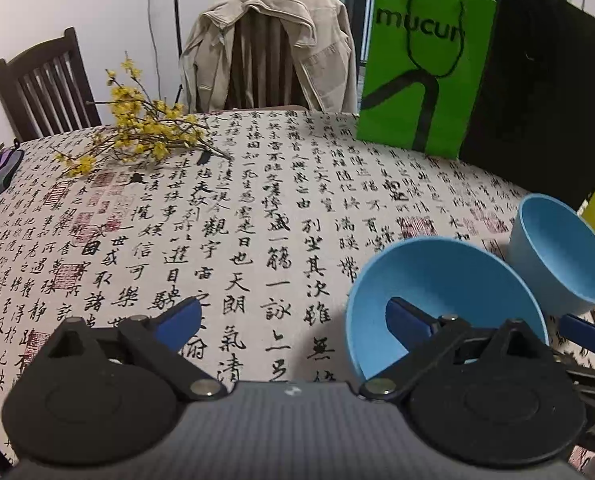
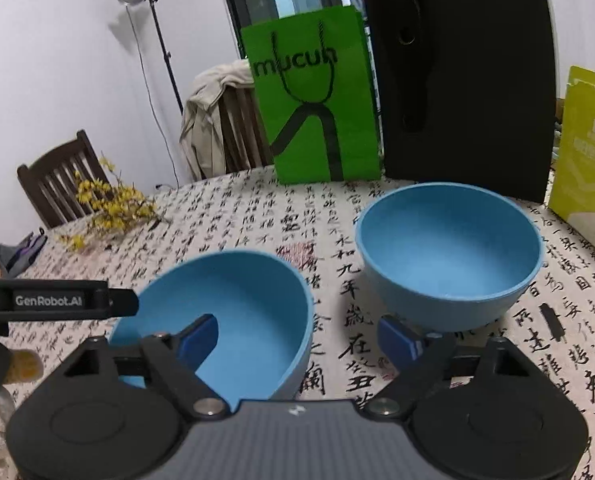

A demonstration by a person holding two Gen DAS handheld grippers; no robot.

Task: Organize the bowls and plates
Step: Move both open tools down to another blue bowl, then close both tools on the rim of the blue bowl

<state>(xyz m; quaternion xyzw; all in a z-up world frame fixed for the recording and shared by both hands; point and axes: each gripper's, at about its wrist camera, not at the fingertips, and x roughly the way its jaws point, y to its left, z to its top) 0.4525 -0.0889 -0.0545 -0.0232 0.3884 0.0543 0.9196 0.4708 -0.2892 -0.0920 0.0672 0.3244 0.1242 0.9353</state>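
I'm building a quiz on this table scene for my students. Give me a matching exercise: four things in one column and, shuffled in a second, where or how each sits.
Things:
1. far bowl
2. green bag
3. jacket
4. flowering branches

States:
A. draped over a chair back
B. lying flat on the tablecloth
C. standing upright beside the black bag
D. sitting rim-up, empty

Pairs: 1-D, 2-C, 3-A, 4-B

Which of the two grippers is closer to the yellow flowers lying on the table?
Left. The yellow flowers lie ahead of the open left gripper, toward its left. The right gripper sits beyond the two blue bowls, and sees them far off to its left.
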